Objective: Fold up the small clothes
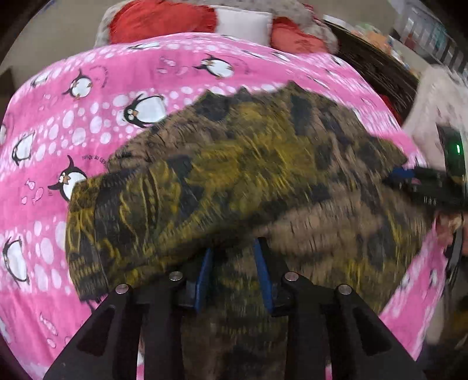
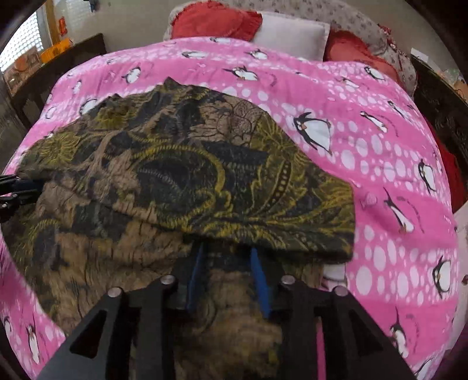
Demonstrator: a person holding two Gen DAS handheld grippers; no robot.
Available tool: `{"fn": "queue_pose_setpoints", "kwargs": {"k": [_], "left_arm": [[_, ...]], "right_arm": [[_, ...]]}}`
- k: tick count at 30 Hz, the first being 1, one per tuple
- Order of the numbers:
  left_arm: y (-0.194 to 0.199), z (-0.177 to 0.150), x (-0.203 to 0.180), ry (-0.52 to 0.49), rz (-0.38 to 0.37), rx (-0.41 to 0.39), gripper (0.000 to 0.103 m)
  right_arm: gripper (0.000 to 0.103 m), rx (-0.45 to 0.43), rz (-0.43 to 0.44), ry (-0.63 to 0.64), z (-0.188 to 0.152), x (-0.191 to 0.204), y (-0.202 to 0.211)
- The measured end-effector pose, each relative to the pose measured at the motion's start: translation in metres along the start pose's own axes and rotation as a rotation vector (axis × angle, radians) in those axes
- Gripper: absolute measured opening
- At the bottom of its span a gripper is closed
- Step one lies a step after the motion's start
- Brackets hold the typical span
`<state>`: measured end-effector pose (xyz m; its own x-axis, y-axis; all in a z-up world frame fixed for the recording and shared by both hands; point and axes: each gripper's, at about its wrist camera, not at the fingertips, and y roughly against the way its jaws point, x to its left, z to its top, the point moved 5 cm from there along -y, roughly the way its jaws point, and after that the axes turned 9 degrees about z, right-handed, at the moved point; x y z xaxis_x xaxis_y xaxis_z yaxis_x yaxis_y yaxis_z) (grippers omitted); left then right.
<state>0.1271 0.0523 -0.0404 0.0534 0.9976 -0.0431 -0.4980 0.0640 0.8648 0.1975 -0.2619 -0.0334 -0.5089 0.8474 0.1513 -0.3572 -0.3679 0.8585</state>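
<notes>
Garment (image 1: 248, 175): a brown, black and mustard-yellow patterned cloth, lying on a pink bedcover (image 1: 44, 204) printed with penguins and white dots. A folded-over upper layer crosses the cloth from side to side; its front edge lies just ahead of both grippers, with the lower layer of the same cloth spread beneath it and toward the cameras.

Left gripper (image 1: 234, 271): black frame, blue pads. Jaws stand apart with a clear gap. The fingertips sit at the folded edge, and brown cloth shows in the gap between the pads. The pads do not visibly press on the cloth. The view is motion-blurred.

Right gripper (image 2: 226, 274): same construction. Jaws stand apart, the fingertips reaching under the front edge of the folded layer. Cloth lies below and between the blue pads, with no visible clamping.

Cross views: the right gripper appears at the right edge of the left wrist view, beside the cloth's right end; the left gripper appears at the left edge of the right wrist view, at the cloth's left end.

Background: red cushions (image 2: 216, 22) and a white pillow (image 2: 289, 32) lie at the far end of the bedcover.
</notes>
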Motion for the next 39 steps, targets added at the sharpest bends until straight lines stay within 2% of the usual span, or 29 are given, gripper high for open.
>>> {"fn": "queue_pose_setpoints", "kwargs": {"k": [3, 5, 7, 9, 11, 13, 15, 18, 20, 21, 22, 23, 24, 26, 27, 29, 31, 34, 36, 39], "left_arm": [[-0.012, 0.029, 0.015, 0.060, 0.017, 0.008, 0.009], [-0.015, 0.055, 0.033, 0.137, 0.062, -0.027, 0.009], [-0.011, 0.080, 0.064, 0.258, 0.119, -0.083, 0.009], [0.004, 0.092, 0.083, 0.356, 0.178, -0.152, 0.010], [0.019, 0.095, 0.089, 0.415, 0.160, -0.227, 0.010], [0.024, 0.093, 0.085, 0.416, 0.139, -0.266, 0.011], [0.014, 0.088, 0.075, 0.416, 0.120, -0.274, 0.011], [-0.018, 0.066, 0.051, 0.390, 0.098, -0.200, 0.012], [-0.030, 0.044, 0.044, 0.306, 0.157, -0.198, 0.012], [-0.029, 0.037, 0.044, 0.298, 0.128, -0.202, 0.012], [-0.021, 0.034, 0.052, 0.325, 0.109, -0.231, 0.011], [-0.020, 0.031, 0.058, 0.346, 0.116, -0.236, 0.010], [-0.020, 0.027, 0.065, 0.366, 0.118, -0.225, 0.007], [-0.022, 0.023, 0.070, 0.391, 0.088, -0.224, 0.007], [-0.023, 0.022, 0.069, 0.386, 0.096, -0.220, 0.007], [-0.025, 0.024, 0.065, 0.358, 0.136, -0.209, 0.007], [-0.024, 0.026, 0.060, 0.330, 0.160, -0.197, 0.008], [-0.005, 0.027, 0.055, 0.314, 0.183, -0.181, 0.008], [0.023, 0.023, 0.047, 0.317, 0.146, -0.200, 0.009], [0.050, -0.005, 0.018, 0.250, 0.067, -0.181, 0.013]], "right_arm": [[0.046, 0.009, -0.007, -0.011, 0.019, -0.006, -0.011], [0.046, -0.001, -0.021, -0.027, 0.040, -0.013, -0.014], [0.046, -0.082, -0.028, -0.060, 0.068, -0.023, -0.006], [0.046, -0.212, -0.013, -0.098, 0.093, -0.032, 0.013], [0.047, -0.302, -0.016, -0.137, 0.105, -0.038, 0.030], [0.047, -0.338, -0.005, -0.139, 0.110, -0.035, 0.036], [0.048, -0.365, -0.007, -0.138, 0.108, -0.029, 0.035], [0.048, -0.355, -0.046, -0.189, 0.098, -0.025, 0.012], [0.048, -0.309, -0.104, -0.178, 0.082, -0.031, -0.012], [0.048, -0.288, -0.111, -0.179, 0.075, -0.037, -0.020], [0.045, -0.286, -0.047, -0.224, 0.070, -0.045, -0.022], [0.044, -0.328, 0.000, -0.257, 0.067, -0.053, -0.015], [0.042, -0.356, 0.011, -0.282, 0.066, -0.062, -0.010], [0.036, -0.343, 0.064, -0.337, 0.063, -0.077, -0.015], [0.035, -0.342, 0.090, -0.360, 0.062, -0.081, -0.017], [0.035, -0.344, 0.116, -0.373, 0.061, -0.084, -0.019], [0.035, -0.342, 0.101, -0.370, 0.061, -0.083, -0.019], [0.035, -0.313, 0.020, -0.295, 0.062, -0.062, -0.005], [0.036, -0.304, -0.016, -0.189, 0.058, -0.030, 0.018], [0.051, -0.237, 0.016, -0.051, 0.035, 0.022, 0.037]]}}
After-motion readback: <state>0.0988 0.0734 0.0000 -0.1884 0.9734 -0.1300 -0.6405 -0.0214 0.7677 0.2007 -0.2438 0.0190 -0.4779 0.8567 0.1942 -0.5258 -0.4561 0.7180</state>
